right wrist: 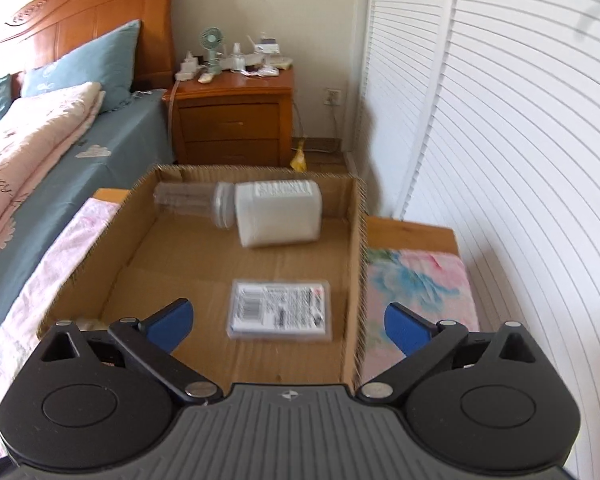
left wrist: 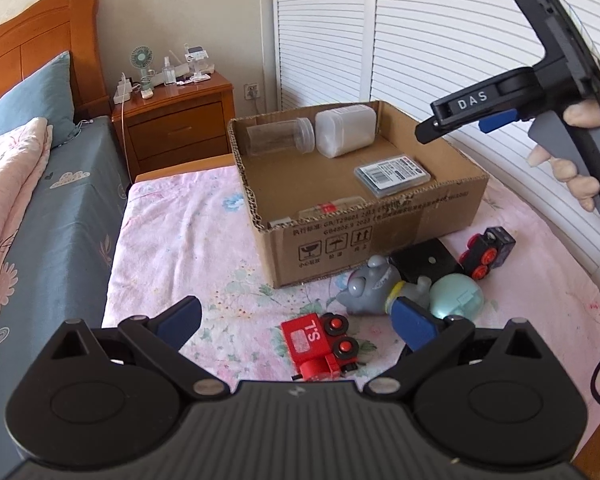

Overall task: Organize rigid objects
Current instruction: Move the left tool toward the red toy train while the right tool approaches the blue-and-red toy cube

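Red train [left wrist: 320,344]: lies on the pink surface [left wrist: 172,240] between the left fingers [left wrist: 180,316]; looks like hard, light, smooth plastic; I would take it across the boxy body, not at the wheels.
Look: red block with a white label, red and black wheels.
Left gripper [left wrist: 296,320]: fingers wide apart, nothing held.
Right gripper [right wrist: 290,322]: fingers fully spread, empty, above the box [right wrist: 356,240].
Box: holds a clear jar [right wrist: 192,202], a white tub [right wrist: 278,214], a flat case [right wrist: 280,308].
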Demonstrator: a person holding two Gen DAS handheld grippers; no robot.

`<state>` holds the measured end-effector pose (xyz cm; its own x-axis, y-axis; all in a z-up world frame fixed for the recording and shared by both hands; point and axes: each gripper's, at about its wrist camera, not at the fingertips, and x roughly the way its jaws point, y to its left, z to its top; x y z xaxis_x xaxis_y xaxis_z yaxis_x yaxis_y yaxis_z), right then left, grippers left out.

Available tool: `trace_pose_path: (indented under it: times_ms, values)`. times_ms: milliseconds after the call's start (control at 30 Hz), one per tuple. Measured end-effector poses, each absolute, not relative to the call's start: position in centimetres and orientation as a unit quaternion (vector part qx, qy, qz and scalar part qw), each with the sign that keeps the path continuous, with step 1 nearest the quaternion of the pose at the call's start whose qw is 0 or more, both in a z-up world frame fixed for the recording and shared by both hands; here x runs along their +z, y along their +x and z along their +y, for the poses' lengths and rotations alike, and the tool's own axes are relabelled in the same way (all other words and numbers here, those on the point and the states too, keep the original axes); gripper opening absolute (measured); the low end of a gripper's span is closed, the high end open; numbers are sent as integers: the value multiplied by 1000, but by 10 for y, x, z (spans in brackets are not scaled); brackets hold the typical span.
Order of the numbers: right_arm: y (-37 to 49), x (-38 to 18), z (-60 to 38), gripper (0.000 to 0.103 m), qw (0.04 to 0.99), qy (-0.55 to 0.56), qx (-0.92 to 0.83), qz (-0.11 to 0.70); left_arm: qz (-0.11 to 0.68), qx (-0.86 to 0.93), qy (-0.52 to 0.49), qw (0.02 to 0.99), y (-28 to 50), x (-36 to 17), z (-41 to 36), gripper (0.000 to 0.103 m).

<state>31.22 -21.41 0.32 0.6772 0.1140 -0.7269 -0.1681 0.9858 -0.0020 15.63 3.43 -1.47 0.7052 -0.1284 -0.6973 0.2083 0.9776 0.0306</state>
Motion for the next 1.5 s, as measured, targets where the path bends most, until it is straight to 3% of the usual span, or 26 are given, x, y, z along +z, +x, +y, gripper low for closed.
trace_pose_path:
  times_ms: [367,833,1233,1500]
  values:
    - [245,-41,-237,103,912,12,31,410,405,-111,70,905,146,-35,23,101]
    - [257,-74,-259,103,893,39,7,448,413,-117,65,901,136,-40,21,101]
    - [201,-74,-272,103,903,34,53,426,410,-124,66,901,132,-40,22,101]
    - [186,-100,-259,103,897,-27,66,435,424,-121,64,895,137,-50,24,101]
